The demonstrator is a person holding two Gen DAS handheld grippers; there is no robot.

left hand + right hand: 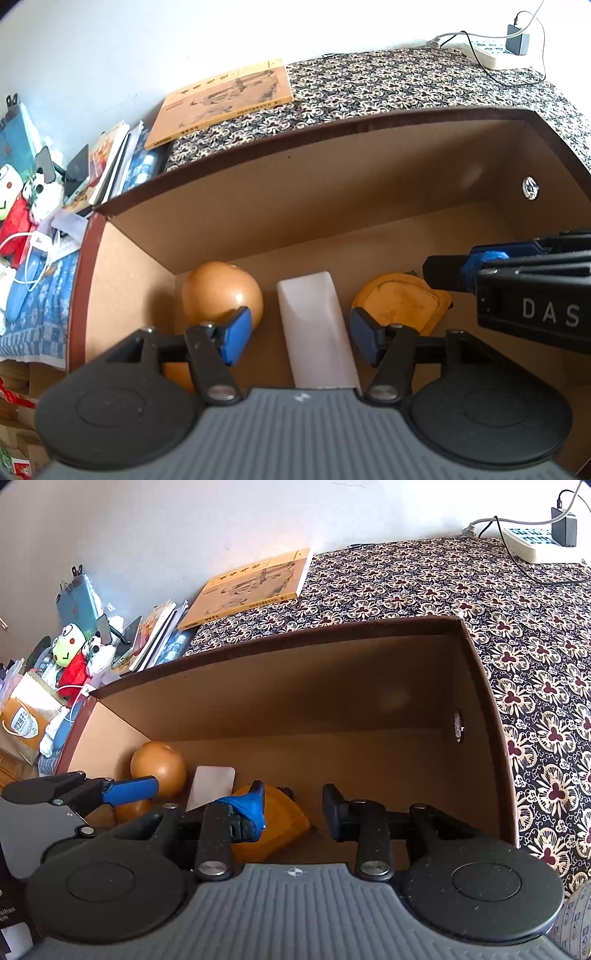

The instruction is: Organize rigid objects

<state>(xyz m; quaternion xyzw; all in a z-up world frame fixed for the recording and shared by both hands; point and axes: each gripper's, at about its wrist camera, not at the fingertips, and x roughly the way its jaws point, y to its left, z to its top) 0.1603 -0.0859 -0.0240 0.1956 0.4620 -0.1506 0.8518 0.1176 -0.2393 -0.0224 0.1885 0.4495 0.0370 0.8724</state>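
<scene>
An open cardboard box (332, 192) with a dark brown rim holds an orange ball (221, 291), a white rectangular block (317, 328) and a flat orange-yellow object (402, 302). My left gripper (301, 334) is open inside the box, its blue pads (236, 332) on either side of the white block, not touching it. My right gripper (293, 812) is open and empty inside the box, just above the orange-yellow object (280, 819). The ball (159, 768) and block (214, 784) also show in the right wrist view, as does the box (314, 686).
The box stands on a patterned cloth (498, 602). A yellow book (251, 587) lies beyond it by the wall. Plush toys (72, 657), books and cables crowd the left. A power strip (539, 546) with a charger sits at the far right.
</scene>
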